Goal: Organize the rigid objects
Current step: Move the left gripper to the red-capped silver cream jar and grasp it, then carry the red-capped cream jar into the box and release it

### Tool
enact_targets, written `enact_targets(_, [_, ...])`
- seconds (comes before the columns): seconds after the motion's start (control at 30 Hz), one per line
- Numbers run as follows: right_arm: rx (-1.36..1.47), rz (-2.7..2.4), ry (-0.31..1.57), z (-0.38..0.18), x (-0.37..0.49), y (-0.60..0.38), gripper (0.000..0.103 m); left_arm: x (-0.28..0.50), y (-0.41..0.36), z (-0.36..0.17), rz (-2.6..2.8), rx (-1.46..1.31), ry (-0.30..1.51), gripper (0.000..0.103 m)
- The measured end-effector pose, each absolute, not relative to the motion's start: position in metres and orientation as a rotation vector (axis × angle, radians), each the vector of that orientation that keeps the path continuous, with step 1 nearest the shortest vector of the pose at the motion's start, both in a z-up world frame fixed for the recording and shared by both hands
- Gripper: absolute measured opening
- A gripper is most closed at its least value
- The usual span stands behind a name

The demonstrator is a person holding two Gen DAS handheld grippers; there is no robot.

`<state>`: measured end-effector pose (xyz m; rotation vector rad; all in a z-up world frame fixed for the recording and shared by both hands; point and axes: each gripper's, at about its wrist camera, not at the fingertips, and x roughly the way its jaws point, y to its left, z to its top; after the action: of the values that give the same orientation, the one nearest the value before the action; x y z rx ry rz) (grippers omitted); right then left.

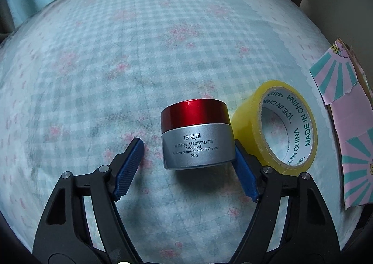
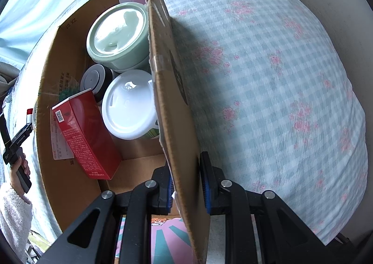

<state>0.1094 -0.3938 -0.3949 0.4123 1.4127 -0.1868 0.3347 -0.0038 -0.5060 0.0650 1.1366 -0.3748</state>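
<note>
**Jar between left jaws, box flap pinched by right**

Jar (image 1: pixel 198 133), red lid over silver body, stands upright on the checked floral cloth (image 1: pixel 116 54), inside the left gripper (image 1: pixel 187 149). Jaws partly open, one blue pad either side of the jar. Right-hand pad looks to be at the jar's lower edge; left-hand pad (image 1: pixel 129 168) is clear of it with cloth showing between. Not clamped.

Yellow tape roll (image 1: pixel 275 128) leans just beside the jar on its right, touching or nearly so; can't tell which. Pink-and-teal printed flap (image 1: pixel 345 147) sits at the right edge of that view.

Right gripper (image 2: pixel 186 184): jaws nearly closed, pads pinching the upright wall of the cardboard box (image 2: pixel 172 101).

Inside the box: pale green lidded tub (image 2: pixel 117 38), white lid (image 2: pixel 130 105), small grey-capped container (image 2: pixel 93 78), red carton (image 2: pixel 88 138) leaning tilted against the near-left side. A hand (image 2: pixel 19 170) on a black grip shows at the far left of the right wrist view.
</note>
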Motion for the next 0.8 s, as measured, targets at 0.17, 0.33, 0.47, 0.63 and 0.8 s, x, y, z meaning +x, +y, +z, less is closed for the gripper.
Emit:
enact_targets(0.17, [0.418, -0.186, 1.412, -0.394, 0.108, -0.393, 0.019, 0.337, -0.005, -0.504, -0.398, 0.03, 1.144, 0.056])
enact_targets(0.33, [0.425, -0.185, 1.409, -0.396, 0.108, -0.396, 0.019, 0.34, -0.005, -0.501, -0.372, 0.003, 1.147, 0.054])
enact_targets(0.47, [0.43, -0.184, 1.411, -0.399, 0.108, -0.395, 0.019, 0.337, 0.003, -0.495, -0.357, -0.033, 1.116, 0.054])
enact_targets(0.63, [0.433, -0.178, 1.413, -0.401, 0.108, -0.396, 0.019, 0.331, 0.011, -0.481, -0.357, -0.076, 1.063, 0.054])
enact_targets(0.8, [0.442, -0.177, 1.413, -0.402, 0.108, -0.399, 0.019, 0.325, 0.016, -0.446, -0.363, -0.128, 0.993, 0.054])
